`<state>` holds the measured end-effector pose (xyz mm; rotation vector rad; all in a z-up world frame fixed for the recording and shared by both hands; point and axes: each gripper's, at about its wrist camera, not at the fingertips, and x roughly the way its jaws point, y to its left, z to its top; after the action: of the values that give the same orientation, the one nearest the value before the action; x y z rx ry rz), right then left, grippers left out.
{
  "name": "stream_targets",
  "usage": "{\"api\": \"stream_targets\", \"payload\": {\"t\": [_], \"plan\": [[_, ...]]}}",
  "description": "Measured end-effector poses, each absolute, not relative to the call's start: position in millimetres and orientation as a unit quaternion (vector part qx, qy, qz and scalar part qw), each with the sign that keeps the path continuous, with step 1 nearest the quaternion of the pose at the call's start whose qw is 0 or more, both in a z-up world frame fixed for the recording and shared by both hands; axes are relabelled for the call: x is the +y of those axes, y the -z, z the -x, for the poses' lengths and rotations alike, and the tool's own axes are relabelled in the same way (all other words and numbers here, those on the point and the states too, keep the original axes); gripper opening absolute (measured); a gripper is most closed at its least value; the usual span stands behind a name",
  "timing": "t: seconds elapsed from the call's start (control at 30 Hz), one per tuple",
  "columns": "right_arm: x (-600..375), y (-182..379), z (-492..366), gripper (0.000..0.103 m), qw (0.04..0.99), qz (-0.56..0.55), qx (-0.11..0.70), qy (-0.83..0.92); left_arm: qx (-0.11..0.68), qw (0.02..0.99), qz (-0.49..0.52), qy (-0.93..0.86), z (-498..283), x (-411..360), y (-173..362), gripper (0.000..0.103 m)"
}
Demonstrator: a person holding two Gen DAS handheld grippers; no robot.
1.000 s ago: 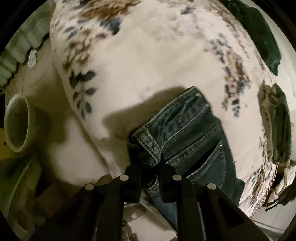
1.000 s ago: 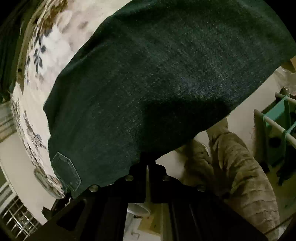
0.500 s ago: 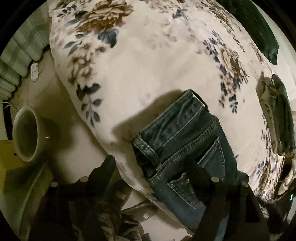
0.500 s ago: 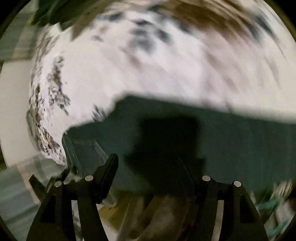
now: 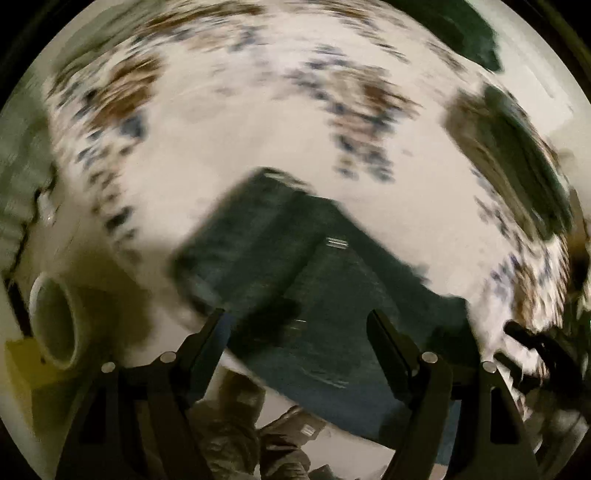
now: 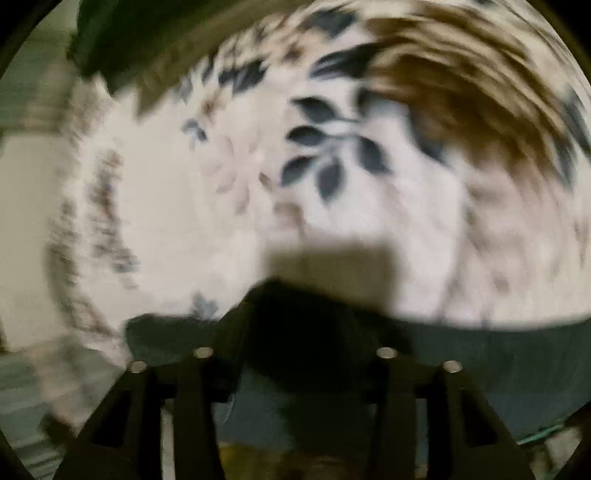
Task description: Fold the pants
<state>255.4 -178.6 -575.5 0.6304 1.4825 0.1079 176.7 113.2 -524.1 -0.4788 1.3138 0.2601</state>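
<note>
Dark blue jeans [image 5: 295,273] lie folded on a white bed cover printed with flowers [image 5: 229,147], close to its near edge; the picture is blurred by motion. My left gripper [image 5: 295,325] hovers above the jeans, open, nothing between its fingers. In the right wrist view the jeans [image 6: 480,354] run along the bottom of the picture over the floral cover [image 6: 184,221]. Above their edge my right gripper [image 6: 295,302] has its jaws opening, and they hold nothing.
A pale round pot [image 5: 55,325] stands on the floor to the left of the bed. Dark green cloth [image 5: 465,33] lies at the far right of the bed, and other clothes [image 5: 517,155] at its right edge. A trouser leg and shoe [image 5: 258,435] show below.
Both grippers were shut on the jeans a second ago; both have let go and opened. Both have lifted and pulled away, and the jeans now lie on the bed.
</note>
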Motion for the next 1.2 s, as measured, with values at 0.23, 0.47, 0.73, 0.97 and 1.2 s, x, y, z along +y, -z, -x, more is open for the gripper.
{"api": "stream_targets", "payload": {"t": [0.23,0.47,0.73,0.97,1.2], "plan": [[-355,555,-102,0.087,0.715,-0.38,0.58,0.096,0.645,0.75,0.147,0.006,-202,-20,540,0.075],[-550,588,45,0.087,0.671,-0.518,0.456,0.272,0.689,0.714,0.062,0.106,-200,-159,581,0.075],[-663,664,91,0.085,0.645,-0.637,0.325,0.268,0.716,0.688,-0.007,0.122,-192,-234,634,0.092],[-679,671,79,0.05,0.663,-0.663,0.251,0.239,0.722,0.685,-0.041,0.09,-192,-254,644,0.103],[-677,664,84,0.044,0.69,-0.666,0.21,0.189,0.717,0.694,-0.033,0.059,-194,-266,646,0.103]]}}
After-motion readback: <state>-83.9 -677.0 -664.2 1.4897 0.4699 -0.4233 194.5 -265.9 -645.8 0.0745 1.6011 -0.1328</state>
